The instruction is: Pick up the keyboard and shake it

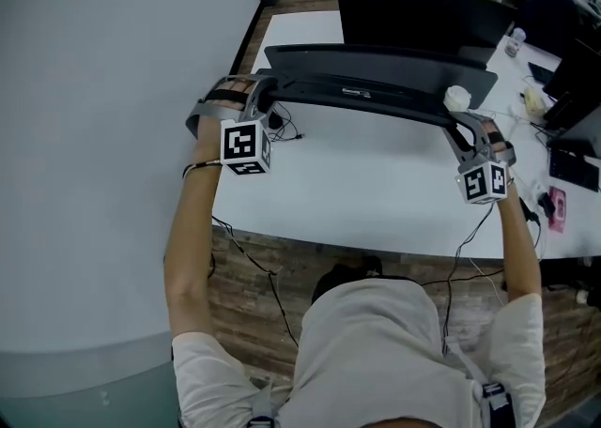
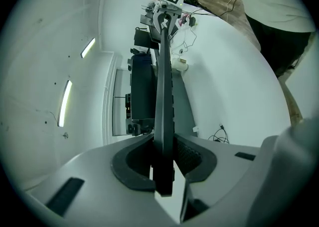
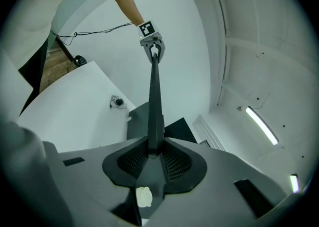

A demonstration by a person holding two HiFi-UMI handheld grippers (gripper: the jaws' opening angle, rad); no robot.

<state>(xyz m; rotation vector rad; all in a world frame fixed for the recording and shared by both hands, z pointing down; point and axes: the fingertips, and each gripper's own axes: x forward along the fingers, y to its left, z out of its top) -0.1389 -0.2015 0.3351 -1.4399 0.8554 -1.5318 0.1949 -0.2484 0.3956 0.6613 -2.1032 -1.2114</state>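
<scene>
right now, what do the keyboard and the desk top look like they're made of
The keyboard is probably dark plastic with a matte finish: it is a thin slab with a straight edge and a dull surface with no glare. The desk top is likely white laminate or painted board, smooth and uniform; its core is not visible.

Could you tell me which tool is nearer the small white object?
The right tool, clamped on the keyboard end right beside the white object; the left tool grips the opposite end.
</scene>
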